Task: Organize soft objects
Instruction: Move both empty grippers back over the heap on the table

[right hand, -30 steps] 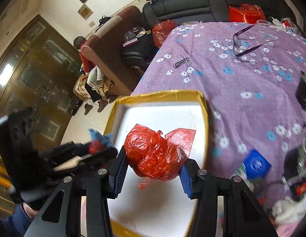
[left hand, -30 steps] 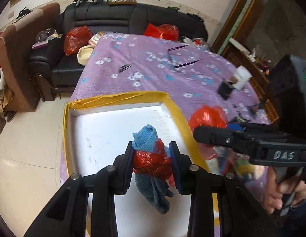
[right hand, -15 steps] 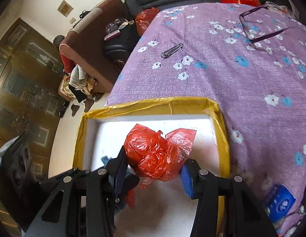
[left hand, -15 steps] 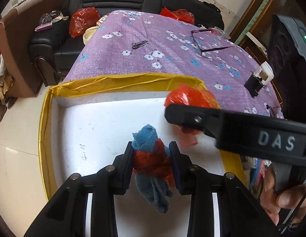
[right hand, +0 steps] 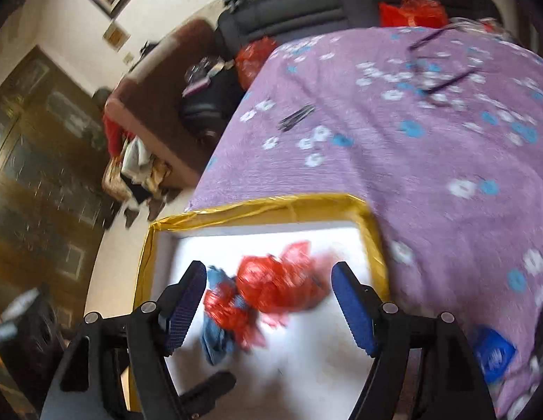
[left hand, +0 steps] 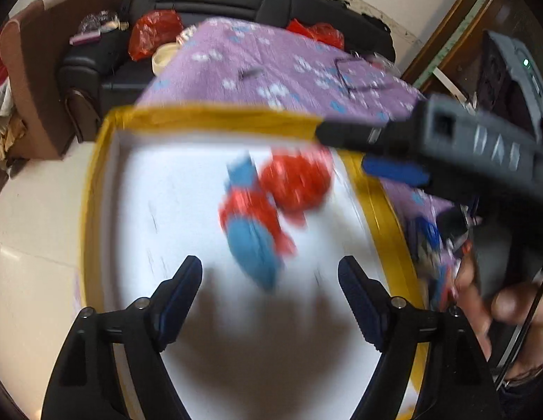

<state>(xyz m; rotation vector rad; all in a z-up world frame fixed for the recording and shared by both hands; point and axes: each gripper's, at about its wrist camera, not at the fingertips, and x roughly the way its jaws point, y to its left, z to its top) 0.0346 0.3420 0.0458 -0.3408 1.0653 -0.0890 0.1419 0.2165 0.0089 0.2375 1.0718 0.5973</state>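
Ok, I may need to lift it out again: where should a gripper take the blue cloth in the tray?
Probably the blue cloth's lower blue end, from above and from the near side. Its middle is wrapped in red plastic, and the red bag lies against its far right side. The frames are blurred.

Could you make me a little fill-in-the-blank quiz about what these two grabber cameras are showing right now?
1. Both the left gripper and the right gripper have their jaws ____.
2. The red plastic bag lies inside the white tray with the ____ rim.
3. Beside the bag lies a ____ cloth wrapped in red plastic.
4. The tray sits on a flowered ____ tablecloth.

Missing words: open; yellow; blue; purple
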